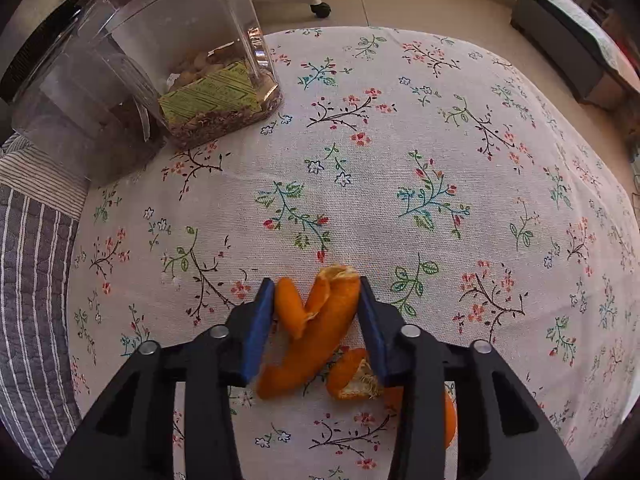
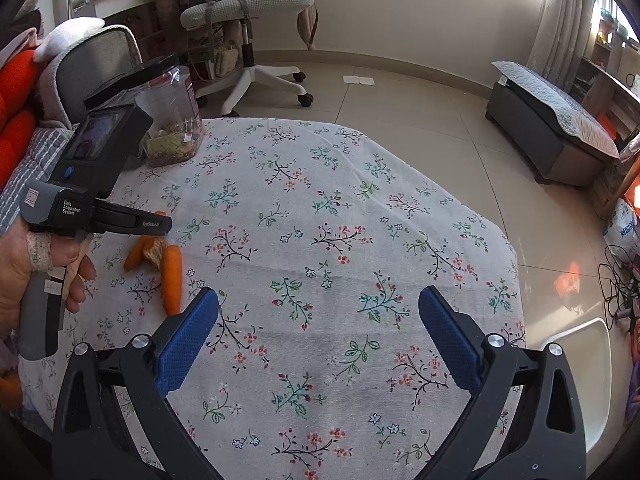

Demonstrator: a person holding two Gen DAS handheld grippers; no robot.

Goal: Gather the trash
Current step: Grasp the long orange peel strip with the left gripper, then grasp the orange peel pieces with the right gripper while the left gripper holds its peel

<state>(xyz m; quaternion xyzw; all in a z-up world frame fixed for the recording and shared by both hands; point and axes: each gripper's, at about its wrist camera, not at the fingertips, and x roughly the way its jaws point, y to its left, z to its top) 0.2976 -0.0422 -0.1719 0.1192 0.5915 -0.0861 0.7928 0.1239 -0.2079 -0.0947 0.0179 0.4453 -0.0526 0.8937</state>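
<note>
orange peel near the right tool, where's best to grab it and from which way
Take the long orange peel strip across its narrow middle, coming from above with the right tool turned so its open pads straddle the width. It lies flat on the tablecloth, apart from the curled pieces beside it.

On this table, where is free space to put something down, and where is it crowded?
Free: the floral tablecloth from the plastic jar across to the far and right edges, including the cloth under the open right gripper. Crowded: the left side, where the left gripper closes on the orange peel, with more peel beside.

Left tool (image 1: 318,300) pinches orange peel (image 1: 320,320) — floral tablecloth (image 1: 400,140) beneath.
</note>
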